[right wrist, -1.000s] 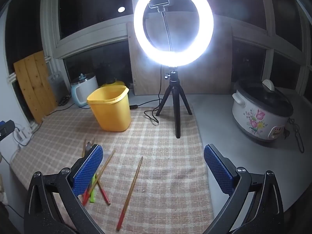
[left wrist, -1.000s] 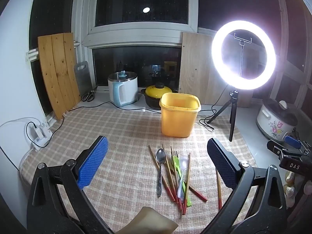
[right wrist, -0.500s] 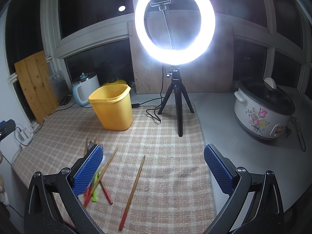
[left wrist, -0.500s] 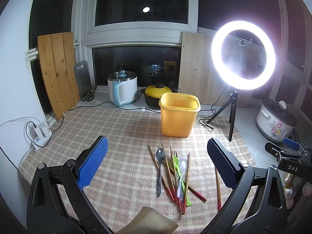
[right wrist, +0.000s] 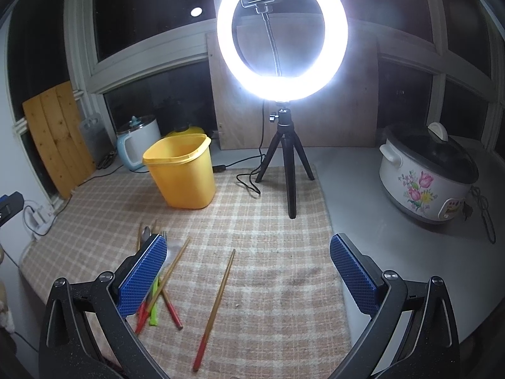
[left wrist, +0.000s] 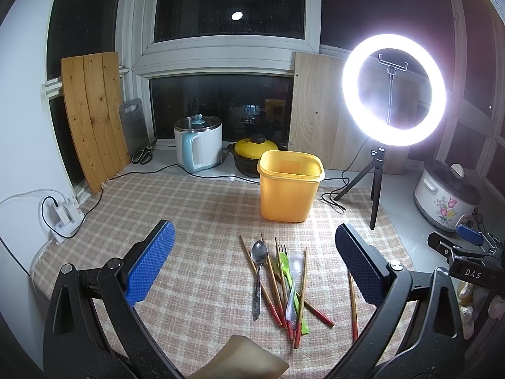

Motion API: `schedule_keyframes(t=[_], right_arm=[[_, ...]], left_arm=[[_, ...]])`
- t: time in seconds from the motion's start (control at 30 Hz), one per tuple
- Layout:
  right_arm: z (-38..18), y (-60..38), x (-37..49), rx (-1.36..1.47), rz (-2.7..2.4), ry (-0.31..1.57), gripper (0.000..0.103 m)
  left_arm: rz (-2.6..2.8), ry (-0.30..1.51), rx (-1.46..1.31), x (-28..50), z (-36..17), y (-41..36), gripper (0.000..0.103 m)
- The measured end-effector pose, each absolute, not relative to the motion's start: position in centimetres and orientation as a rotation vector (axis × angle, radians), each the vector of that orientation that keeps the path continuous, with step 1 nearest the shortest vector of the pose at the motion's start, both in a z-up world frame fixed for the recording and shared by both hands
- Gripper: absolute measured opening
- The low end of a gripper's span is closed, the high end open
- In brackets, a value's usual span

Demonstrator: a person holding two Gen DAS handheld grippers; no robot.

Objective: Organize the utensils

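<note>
Tools (left wrist: pixel 252 265) (right wrist: pixel 247 271) agape over bare mat (right wrist: pixel 268 221)

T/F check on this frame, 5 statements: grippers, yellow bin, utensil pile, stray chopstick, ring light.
1. Both the left gripper and the right gripper are open and hold nothing. True.
2. The yellow plastic bin lies tipped on its side. False: it stands upright on the checked cloth.
3. The metal spoon lies on the cloth in the pile of red-tipped wooden chopsticks. True.
4. One red-tipped chopstick lies apart from the pile, between the right gripper's fingers in its view. True.
5. The ring light on the black tripod is off. False: it glows brightly.
</note>
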State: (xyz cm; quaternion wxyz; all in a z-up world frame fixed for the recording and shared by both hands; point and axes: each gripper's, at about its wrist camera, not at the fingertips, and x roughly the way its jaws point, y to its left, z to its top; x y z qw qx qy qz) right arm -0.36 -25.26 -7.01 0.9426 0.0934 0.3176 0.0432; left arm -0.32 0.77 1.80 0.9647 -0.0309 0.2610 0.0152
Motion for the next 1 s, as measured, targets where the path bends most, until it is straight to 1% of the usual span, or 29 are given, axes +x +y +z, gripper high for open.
schedule_keyframes(t=[1.0], right_arm=[[-7.89, -25.15, 0.38, 0.200, 0.097, 0.685, 0.102]], left_arm=[[0.031, 0.531, -0.063, -0.25, 1.75, 0.46, 0.103]])
